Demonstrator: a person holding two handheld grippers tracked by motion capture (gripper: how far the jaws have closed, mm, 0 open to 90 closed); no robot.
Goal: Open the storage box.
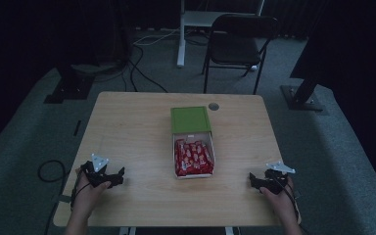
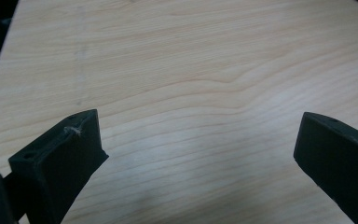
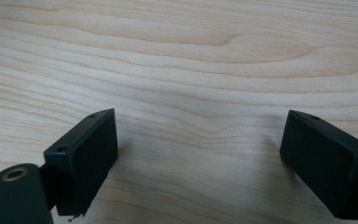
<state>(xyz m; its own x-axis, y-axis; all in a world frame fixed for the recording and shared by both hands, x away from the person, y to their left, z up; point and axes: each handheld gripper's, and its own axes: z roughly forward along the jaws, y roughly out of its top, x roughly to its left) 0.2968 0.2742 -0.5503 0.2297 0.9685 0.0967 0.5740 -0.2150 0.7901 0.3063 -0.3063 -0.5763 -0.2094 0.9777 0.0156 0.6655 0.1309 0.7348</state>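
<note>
While both claws gape, box (image 1: 193, 156) well apart, between them

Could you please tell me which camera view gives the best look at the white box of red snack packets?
The high view: the white box sits mid-table, open, its red packets visible, the green lid just behind. Both gripper views look along open jaws onto bare wooden table, so they tell nothing about the box.

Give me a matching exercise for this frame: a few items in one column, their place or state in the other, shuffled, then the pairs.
Items:
1. green lid
2. red wrapped snacks
3. left claw
4. chair

Places or states:
A. on the floor beyond the table
B. open, near the table's left front
C. packed inside the white box
D. resting over the box's far end

Pairs: 1-D, 2-C, 3-B, 4-A
</note>
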